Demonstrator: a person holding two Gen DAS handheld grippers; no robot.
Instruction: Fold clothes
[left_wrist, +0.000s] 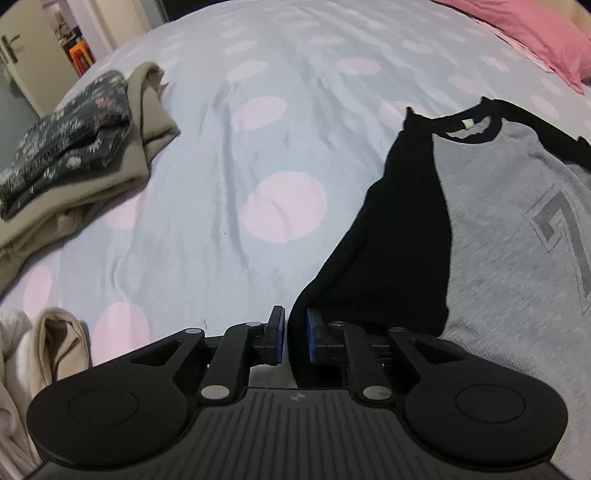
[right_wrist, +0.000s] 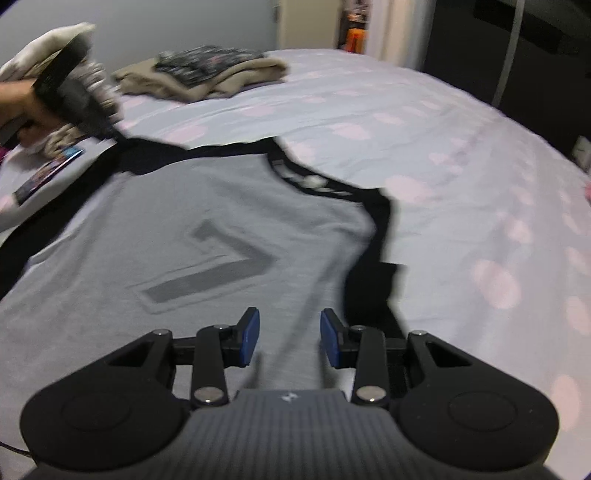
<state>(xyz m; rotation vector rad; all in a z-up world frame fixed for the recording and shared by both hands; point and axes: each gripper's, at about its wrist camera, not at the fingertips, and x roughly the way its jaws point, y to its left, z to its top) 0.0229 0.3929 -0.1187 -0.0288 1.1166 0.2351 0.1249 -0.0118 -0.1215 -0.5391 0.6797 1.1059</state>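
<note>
A grey T-shirt (left_wrist: 509, 236) with black sleeves, black collar and a large "7" print lies flat, front up, on the bed. It also shows in the right wrist view (right_wrist: 207, 236). My left gripper (left_wrist: 295, 334) is shut on the shirt's black sleeve (left_wrist: 399, 240) at its lower edge. My right gripper (right_wrist: 290, 338) is open, low over the grey body of the shirt, holding nothing. The black sleeve on that side (right_wrist: 373, 288) lies just right of it. The left gripper is seen blurred at the far left of the right wrist view (right_wrist: 74, 96).
The bed has a pale blue cover with pink dots (left_wrist: 258, 129). A folded pile, floral dark garment (left_wrist: 70, 144) on a beige one (left_wrist: 110, 177), lies at the far left. Cream clothes (left_wrist: 29, 354) sit at the near left. A pink pillow (left_wrist: 535, 33) is at top right.
</note>
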